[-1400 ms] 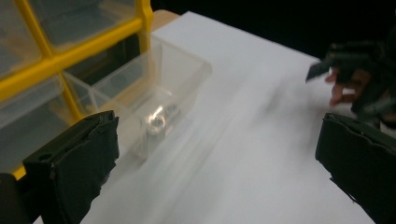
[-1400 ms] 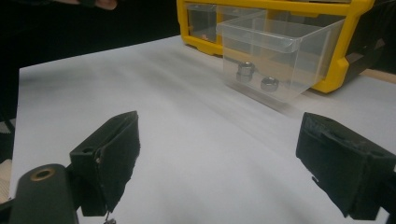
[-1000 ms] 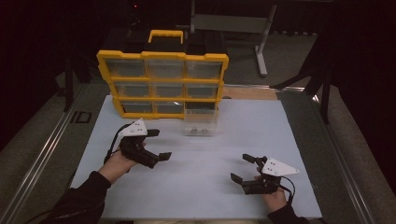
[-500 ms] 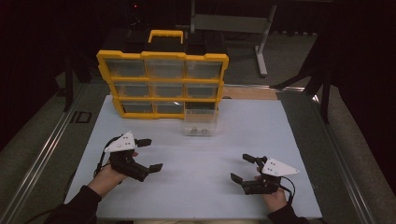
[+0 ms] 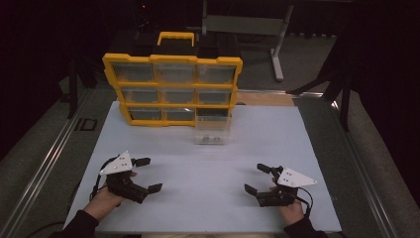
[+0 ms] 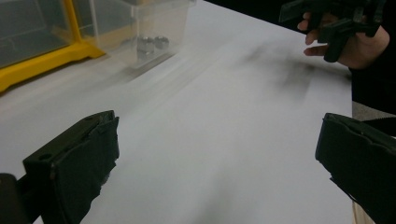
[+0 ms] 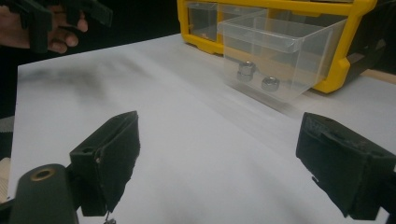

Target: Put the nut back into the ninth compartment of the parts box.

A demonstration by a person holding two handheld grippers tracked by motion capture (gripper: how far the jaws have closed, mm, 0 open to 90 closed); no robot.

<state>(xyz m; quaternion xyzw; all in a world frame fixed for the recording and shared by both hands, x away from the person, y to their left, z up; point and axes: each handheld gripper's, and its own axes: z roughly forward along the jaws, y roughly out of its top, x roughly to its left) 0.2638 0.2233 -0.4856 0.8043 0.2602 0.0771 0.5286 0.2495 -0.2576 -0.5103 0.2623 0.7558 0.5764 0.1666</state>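
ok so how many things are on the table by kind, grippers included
yellow drawer cabinet: 1
clear drawer pulled out onto the white table: 1
metal nuts in that drawer: 2 show clearly, maybe more behind
hand-held grippers: 2, the left gripper and the right gripper, both open and empty
total: 6

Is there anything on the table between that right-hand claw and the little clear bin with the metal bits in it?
Nothing visible: bare white table lies between the open right gripper and the clear bin.
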